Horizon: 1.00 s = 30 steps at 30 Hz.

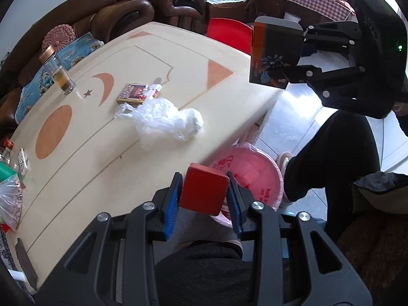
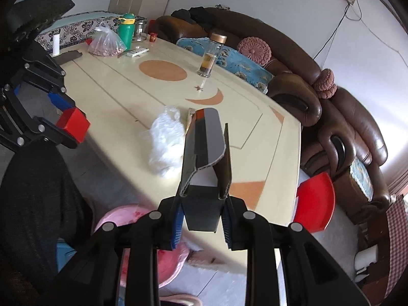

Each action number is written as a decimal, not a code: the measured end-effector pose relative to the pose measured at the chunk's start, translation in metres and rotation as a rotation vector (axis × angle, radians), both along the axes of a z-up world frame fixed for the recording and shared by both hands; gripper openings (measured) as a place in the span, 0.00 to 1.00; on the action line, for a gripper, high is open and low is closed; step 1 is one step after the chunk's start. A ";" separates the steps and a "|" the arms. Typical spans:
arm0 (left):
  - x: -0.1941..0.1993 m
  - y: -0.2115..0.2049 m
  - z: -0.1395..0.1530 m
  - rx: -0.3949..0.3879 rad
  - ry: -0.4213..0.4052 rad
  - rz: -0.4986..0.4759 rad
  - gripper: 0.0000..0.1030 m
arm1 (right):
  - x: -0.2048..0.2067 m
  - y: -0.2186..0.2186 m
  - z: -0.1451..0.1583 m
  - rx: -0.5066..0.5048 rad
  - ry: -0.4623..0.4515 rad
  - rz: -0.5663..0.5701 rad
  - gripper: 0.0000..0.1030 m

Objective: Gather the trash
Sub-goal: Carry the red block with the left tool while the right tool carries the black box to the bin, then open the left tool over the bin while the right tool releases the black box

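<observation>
A cream table [image 1: 84, 178] with orange inlays is seen from two hand-held grippers poised past its near edge. The left gripper [image 1: 204, 199] is closed around a small red box [image 1: 204, 190], which is held clear of the tabletop and above a pink-lined trash bin [image 1: 257, 178] standing on the floor at about 5 o'clock from the table's middle. The right gripper [image 2: 201, 219] is clamped on a dark flattened carton [image 2: 206, 150]; from the left wrist view the same carton appears at 2 o'clock, also off the table and not yet over the bin. Neither piece has been dropped. Something pale can be made out inside the bin, though it is too blurred to be named. Left on the table, near its middle, are a crumpled clear plastic bag [image 1: 165, 119] and, just beside it at 11 o'clock, a small printed box [image 1: 132, 93] with a white item touching it. Farther off stand a glass bottle [image 1: 57, 72], a green flask [image 2: 126, 30] and a bag of reddish contents [image 2: 107, 43], probably not trash. The task is judged roughly midway: two items lifted, none released, at least two still to be gathered.
</observation>
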<state>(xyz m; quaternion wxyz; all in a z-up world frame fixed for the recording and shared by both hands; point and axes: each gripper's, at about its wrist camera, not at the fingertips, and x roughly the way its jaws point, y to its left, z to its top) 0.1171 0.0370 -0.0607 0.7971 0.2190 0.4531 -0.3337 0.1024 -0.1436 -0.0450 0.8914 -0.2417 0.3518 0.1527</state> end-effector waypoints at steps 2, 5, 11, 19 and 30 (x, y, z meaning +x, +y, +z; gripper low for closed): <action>-0.007 -0.001 -0.001 -0.003 0.003 -0.005 0.33 | -0.008 0.002 -0.001 0.008 0.014 -0.004 0.25; -0.018 -0.002 -0.003 -0.008 0.005 -0.014 0.33 | -0.021 0.004 -0.005 0.020 0.033 -0.009 0.25; -0.033 -0.006 -0.009 -0.016 0.008 -0.024 0.32 | -0.039 0.003 -0.014 0.050 0.065 -0.029 0.25; -0.033 -0.011 -0.038 -0.036 0.077 0.017 0.17 | -0.048 0.001 -0.047 0.082 0.126 -0.078 0.25; -0.027 -0.024 -0.088 -0.090 0.209 0.014 0.17 | -0.026 -0.002 -0.141 0.133 0.300 -0.142 0.25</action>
